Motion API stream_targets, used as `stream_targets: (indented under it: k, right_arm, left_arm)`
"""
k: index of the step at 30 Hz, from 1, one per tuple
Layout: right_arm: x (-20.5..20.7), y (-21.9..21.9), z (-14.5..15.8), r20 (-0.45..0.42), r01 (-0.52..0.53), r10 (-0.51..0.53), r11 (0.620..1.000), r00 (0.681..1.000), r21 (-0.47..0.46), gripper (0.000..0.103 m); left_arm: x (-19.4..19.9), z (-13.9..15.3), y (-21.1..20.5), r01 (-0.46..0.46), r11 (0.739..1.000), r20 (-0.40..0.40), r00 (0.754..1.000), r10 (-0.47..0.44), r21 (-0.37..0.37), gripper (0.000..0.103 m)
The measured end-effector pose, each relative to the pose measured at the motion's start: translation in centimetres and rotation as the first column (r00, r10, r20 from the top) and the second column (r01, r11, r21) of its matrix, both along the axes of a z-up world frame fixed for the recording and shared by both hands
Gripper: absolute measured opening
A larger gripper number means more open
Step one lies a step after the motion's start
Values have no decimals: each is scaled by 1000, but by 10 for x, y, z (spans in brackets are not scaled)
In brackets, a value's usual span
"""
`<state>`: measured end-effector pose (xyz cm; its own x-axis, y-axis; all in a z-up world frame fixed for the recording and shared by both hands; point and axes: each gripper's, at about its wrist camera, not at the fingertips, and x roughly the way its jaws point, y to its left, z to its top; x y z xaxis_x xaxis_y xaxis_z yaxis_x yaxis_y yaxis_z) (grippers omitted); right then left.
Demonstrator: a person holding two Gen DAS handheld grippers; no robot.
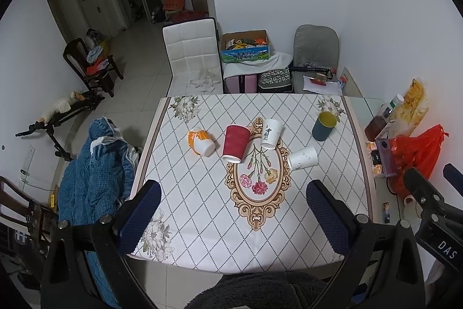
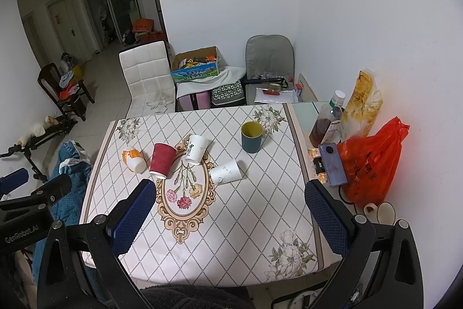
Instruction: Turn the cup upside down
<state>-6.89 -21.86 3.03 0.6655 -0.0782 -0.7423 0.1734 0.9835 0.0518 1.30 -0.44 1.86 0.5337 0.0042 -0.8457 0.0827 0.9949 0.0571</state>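
Several cups stand on the patterned tablecloth (image 1: 202, 210) (image 2: 260, 207). A dark teal cup with a yellow inside (image 1: 324, 125) (image 2: 252, 137) stands upright, mouth up, at the far right. A red ribbed cup (image 1: 235, 144) (image 2: 162, 160), a white cup with black writing (image 1: 271, 133) (image 2: 196, 149), a plain white cup (image 1: 303, 157) (image 2: 225, 172) and an orange-and-white cup (image 1: 201, 142) (image 2: 133, 158) stand mouth down. My left gripper (image 1: 233, 217) and right gripper (image 2: 230, 217) are open and empty, high above the table's near edge.
A red plastic bag (image 2: 373, 161), a phone (image 2: 332, 164), bottles (image 2: 327, 123) and a snack bag (image 2: 361, 103) crowd the table's right side by the wall. A white chair (image 2: 147, 74) and a grey chair (image 2: 269, 60) stand behind the table. A blue garment (image 1: 95, 178) lies at the left.
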Motion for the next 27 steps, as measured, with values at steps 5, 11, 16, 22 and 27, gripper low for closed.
stream_targets:
  k: [5,11,16,22,27]
  right_arm:
    - [6,-2,10,7,4,-4,1000,1000,4,103]
    - [8,-2,15,12,3,-3,1000,1000,7,103]
    - [8,-3,17,17,2,-2,1000,1000,7,103]
    - [7,-3,17,18,2,-2,1000,1000,9,103]
    - [7,-4,19,22,5,-5,1000,1000,8,103]
  left_arm:
    - [8,13,-4,1,1000,8,1000,-1,1,103]
    - [9,17,-6,3,1000,14,1000,-3,-1,103]
    - [8,19,-6,3,1000,21,1000,-3,-6,103]
    - [6,19,-6,4,1000,25,1000,-3,-6,103]
    - [7,20,-6,4,1000,29,1000,-4,-6,103]
